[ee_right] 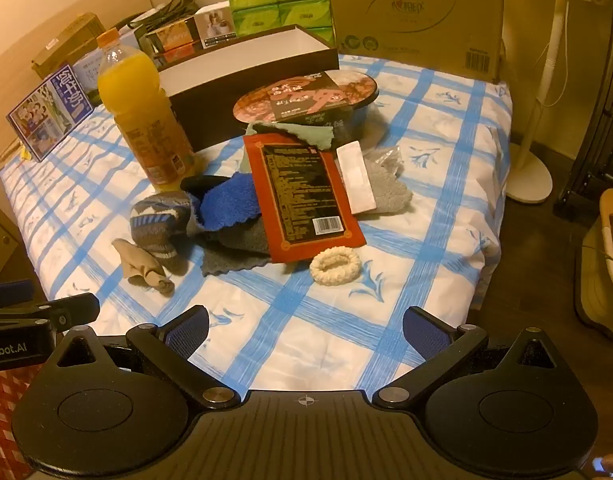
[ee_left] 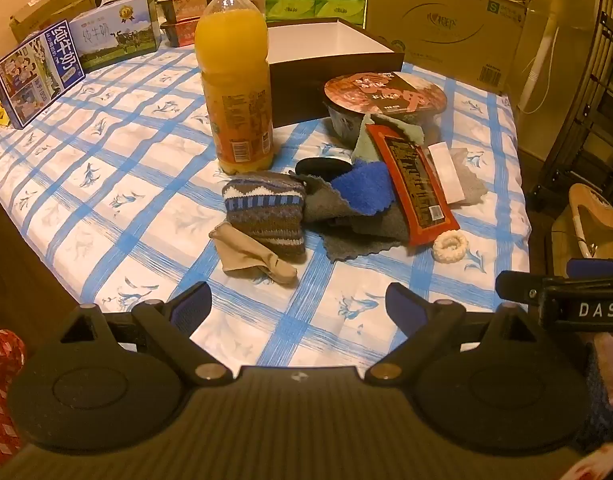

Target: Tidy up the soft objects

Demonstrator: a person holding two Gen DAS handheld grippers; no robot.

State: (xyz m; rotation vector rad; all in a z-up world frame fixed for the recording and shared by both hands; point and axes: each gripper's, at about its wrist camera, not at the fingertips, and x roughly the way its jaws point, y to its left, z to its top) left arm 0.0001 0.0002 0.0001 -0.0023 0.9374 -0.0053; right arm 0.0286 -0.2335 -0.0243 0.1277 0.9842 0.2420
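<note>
Far left, milk cartons (ee_left: pixel 38 72) stand along the table edge, clear of the work. The juice bottle (ee_left: pixel 234 76) stands upright just left of the open box (ee_left: pixel 334 52), whose empty inside probably waits for the soft things.

Near the middle lies the pile. A beige stocking (ee_left: pixel 254 256) touches the knit sock (ee_left: pixel 266 212). Right of them a blue cloth (ee_left: pixel 362 188) rests on a grey cloth (ee_left: pixel 358 228). A red packet (ee_left: pixel 414 188) lies across both, pinning them, so it likely has to be shifted first. A green cloth (ee_left: pixel 370 136) is tucked under the noodle bowl (ee_left: pixel 382 92) at the far side. A white scrunchie (ee_right: pixel 334 266) sits alone, nearest and easiest to take.

The left gripper (ee_left: pixel 298 308) and right gripper (ee_right: pixel 304 328) hang over the near tablecloth (ee_left: pixel 106 160), jaws wide and empty, tilted down toward the pile, touching nothing.
</note>
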